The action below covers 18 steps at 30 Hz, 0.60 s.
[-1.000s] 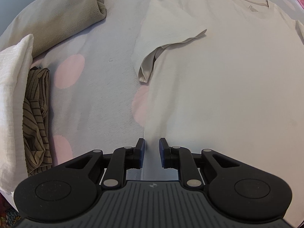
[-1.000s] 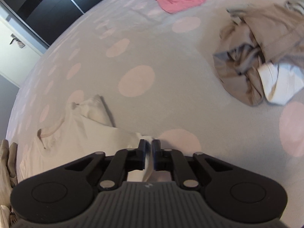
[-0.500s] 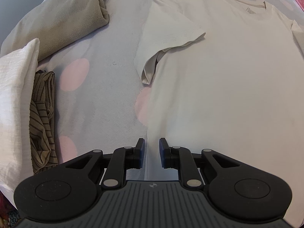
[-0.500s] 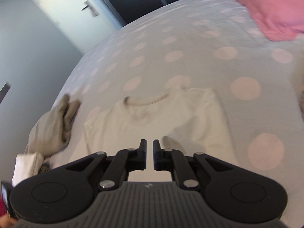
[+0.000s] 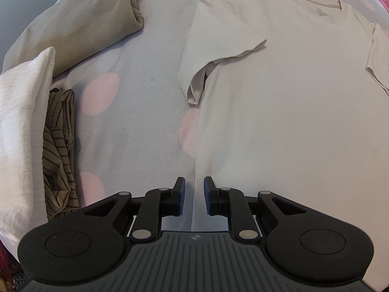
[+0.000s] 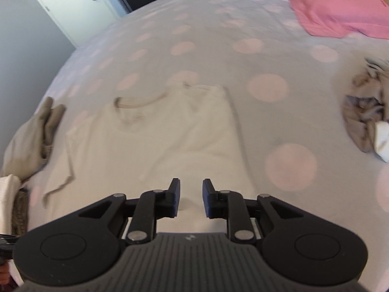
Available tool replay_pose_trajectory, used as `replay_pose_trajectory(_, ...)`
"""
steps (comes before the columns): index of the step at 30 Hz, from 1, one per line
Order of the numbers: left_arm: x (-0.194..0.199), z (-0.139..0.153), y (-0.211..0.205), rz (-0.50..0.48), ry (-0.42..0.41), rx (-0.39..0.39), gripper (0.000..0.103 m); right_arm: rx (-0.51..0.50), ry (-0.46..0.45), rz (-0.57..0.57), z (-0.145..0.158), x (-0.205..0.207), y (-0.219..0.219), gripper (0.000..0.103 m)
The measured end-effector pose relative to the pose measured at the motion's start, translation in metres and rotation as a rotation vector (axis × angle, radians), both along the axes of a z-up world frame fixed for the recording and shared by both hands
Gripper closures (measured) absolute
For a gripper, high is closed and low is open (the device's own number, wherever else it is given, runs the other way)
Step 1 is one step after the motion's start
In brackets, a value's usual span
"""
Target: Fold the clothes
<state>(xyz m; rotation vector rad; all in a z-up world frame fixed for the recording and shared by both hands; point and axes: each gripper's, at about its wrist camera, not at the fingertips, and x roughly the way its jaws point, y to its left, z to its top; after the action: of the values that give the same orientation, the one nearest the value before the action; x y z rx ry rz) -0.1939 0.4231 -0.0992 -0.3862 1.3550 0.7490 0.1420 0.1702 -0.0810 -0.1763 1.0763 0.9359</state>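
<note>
A cream T-shirt lies flat on the dotted bed cover, collar at the far end. Its left sleeve sticks out with a curled hem. In the right wrist view the T-shirt looks blurred, and its right sleeve lies folded inward over the body. My left gripper hovers above the shirt's left side edge, jaws a little apart and gripping nothing. My right gripper hangs over the lower part of the shirt. Its jaws are opening with nothing between them.
A folded beige fleece, a folded white cloth and a striped garment lie left of the shirt. A crumpled clothes pile sits to the right, a pink cloth far right, and a white door beyond the bed.
My right gripper has let go of the shirt's white fabric, opened, and rolled and lifted back so the whole shirt comes into its view. The left gripper has hardly moved.
</note>
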Motion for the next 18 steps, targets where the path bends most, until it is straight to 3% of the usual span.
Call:
replay_pose_trajectory(5, 0.000, 0.002, 0.002, 0.001, -0.001, -0.009, 0.088, -0.126, -0.184, 0.114, -0.016, -0.007, -0.018, 0.074)
replay_pose_trajectory(13, -0.001, -0.005, 0.005, 0.018, 0.012, -0.026, 0.085, -0.210, -0.267, 0.260, -0.044, -0.022, -0.031, 0.066)
replay_pose_trajectory(18, 0.000, -0.008, 0.004, 0.017, 0.023, -0.020, 0.084, -0.219, -0.341, 0.254, -0.050, -0.027, -0.022, 0.069)
